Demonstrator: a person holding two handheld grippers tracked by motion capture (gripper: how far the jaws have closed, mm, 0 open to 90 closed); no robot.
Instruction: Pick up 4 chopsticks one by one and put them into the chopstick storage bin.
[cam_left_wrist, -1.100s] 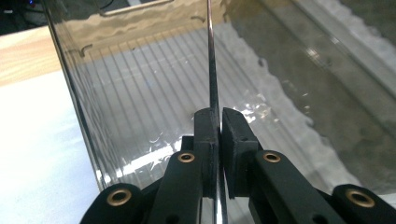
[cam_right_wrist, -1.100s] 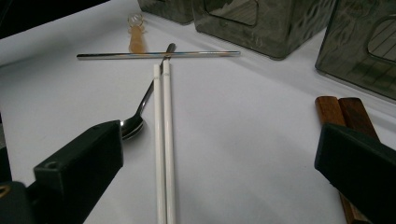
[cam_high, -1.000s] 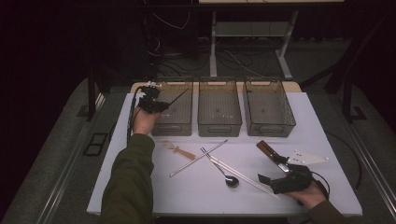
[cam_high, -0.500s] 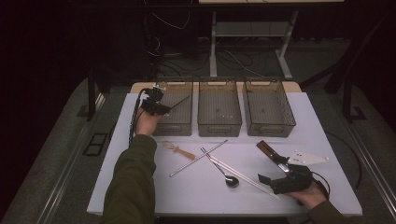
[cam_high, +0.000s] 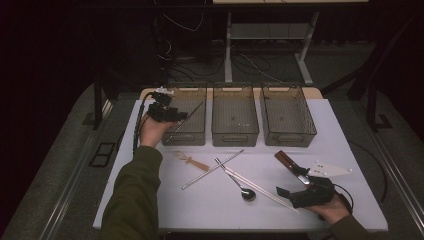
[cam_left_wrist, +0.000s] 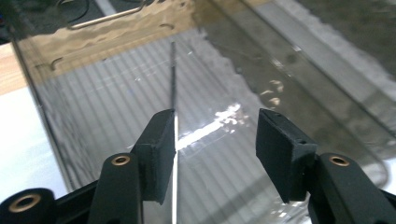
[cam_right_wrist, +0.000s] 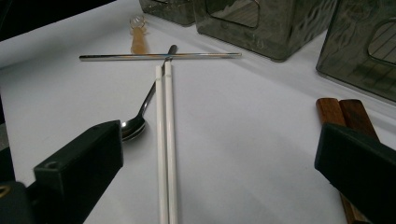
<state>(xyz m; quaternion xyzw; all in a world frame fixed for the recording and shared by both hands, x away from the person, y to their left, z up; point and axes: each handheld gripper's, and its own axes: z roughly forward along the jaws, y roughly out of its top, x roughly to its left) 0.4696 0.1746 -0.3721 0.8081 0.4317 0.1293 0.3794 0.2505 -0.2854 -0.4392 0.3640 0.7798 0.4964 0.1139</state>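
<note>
My left gripper (cam_high: 179, 117) hovers over the left clear bin (cam_high: 196, 134). Its jaws have just been opening and now stand apart. A thin dark chopstick (cam_high: 189, 120) slants down into that bin. In the left gripper view the chopstick (cam_left_wrist: 173, 79) runs along the left pad (cam_left_wrist: 161, 140), well clear of the other pad, with the left gripper (cam_left_wrist: 215, 119) open around it. My right gripper (cam_high: 291, 185) rests open at the table's front right. In the right gripper view a pair of white chopsticks (cam_right_wrist: 166, 140) lies on the table between the right gripper's (cam_right_wrist: 219, 140) wide jaws.
Two more clear bins, the middle bin (cam_high: 235, 132) and the right bin (cam_high: 289, 135), stand in a row at the back. On the white table (cam_high: 150, 200) lie a metal chopstick (cam_high: 212, 170), a spoon (cam_high: 246, 192), a small wooden utensil (cam_high: 191, 160) and wood-handled pieces (cam_high: 286, 160).
The left gripper's jaws, shut on the dark chopstick before, have opened. The chopstick now slants lower in the left bin. The right hand has not moved.
</note>
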